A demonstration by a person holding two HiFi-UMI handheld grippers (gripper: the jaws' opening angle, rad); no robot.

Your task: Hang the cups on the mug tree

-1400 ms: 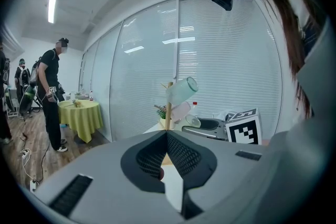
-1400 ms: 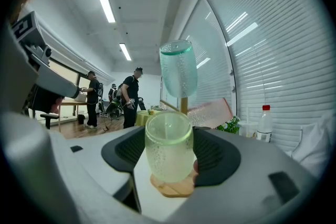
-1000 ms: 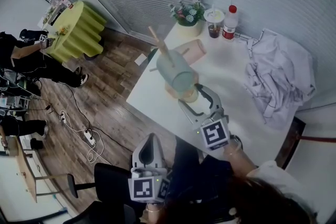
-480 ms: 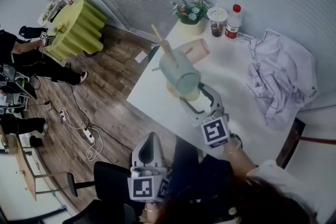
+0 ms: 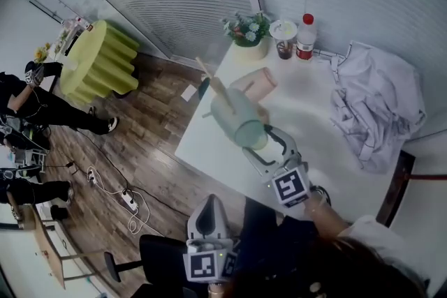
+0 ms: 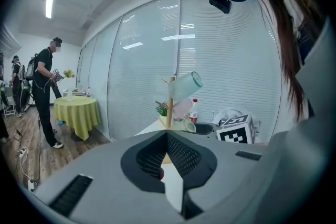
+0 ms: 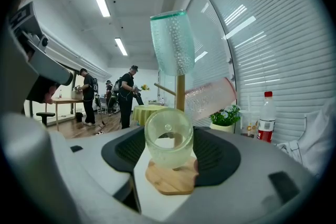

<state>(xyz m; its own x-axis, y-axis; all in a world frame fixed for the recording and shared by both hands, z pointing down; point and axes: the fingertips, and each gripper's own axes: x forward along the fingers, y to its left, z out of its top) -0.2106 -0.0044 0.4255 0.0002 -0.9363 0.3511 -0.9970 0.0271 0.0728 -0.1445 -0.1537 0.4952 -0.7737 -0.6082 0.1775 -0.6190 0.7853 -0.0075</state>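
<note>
Right gripper view shows the right tool (image 7: 168, 152) gripping the pale cup (image 7: 169, 136), mostly hidden overhead; left tool (image 6: 167, 138) closed.

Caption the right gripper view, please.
Right gripper grips pale cup before mug tree bearing teal cup and pink cup.

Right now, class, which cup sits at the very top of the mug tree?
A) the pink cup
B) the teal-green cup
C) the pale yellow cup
B: the teal-green cup sits upturned at the top of the mug tree. The pink cup hangs on a side peg, and the pale yellow cup is low down, between the fingers of the right gripper.
</note>
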